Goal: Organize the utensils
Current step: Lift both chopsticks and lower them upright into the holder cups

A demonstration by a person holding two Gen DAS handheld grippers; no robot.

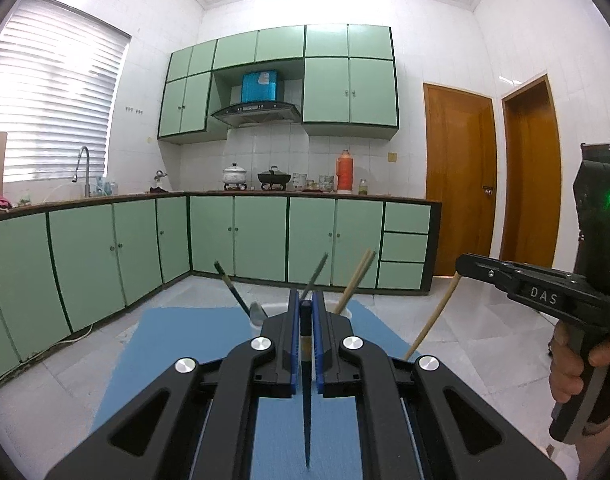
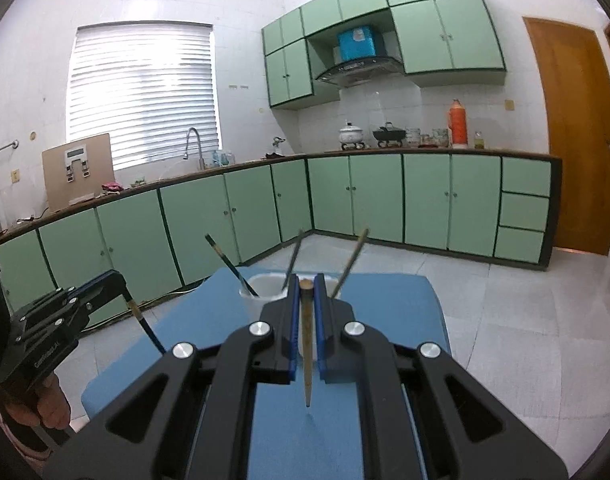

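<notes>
My left gripper [image 1: 306,312] is shut on a dark chopstick [image 1: 307,400] that points down toward the blue mat [image 1: 177,344]. My right gripper [image 2: 306,286] is shut on a light wooden chopstick [image 2: 306,352], tip just above the mat [image 2: 393,312]. A white cup [image 2: 261,294] stands on the mat right behind both grippers and holds several utensils: a dark chopstick [image 2: 225,260], another dark one [image 2: 293,258] and a wooden one [image 2: 351,262]. The left gripper also shows in the right wrist view [image 2: 121,284], and the right gripper in the left wrist view [image 1: 461,266].
The mat covers a small table standing in a kitchen. Green base cabinets [image 1: 261,236] run along the far and left walls, with pots and a red thermos [image 1: 344,172] on the counter. Two wooden doors [image 1: 459,184] are at the right. White tiled floor surrounds the table.
</notes>
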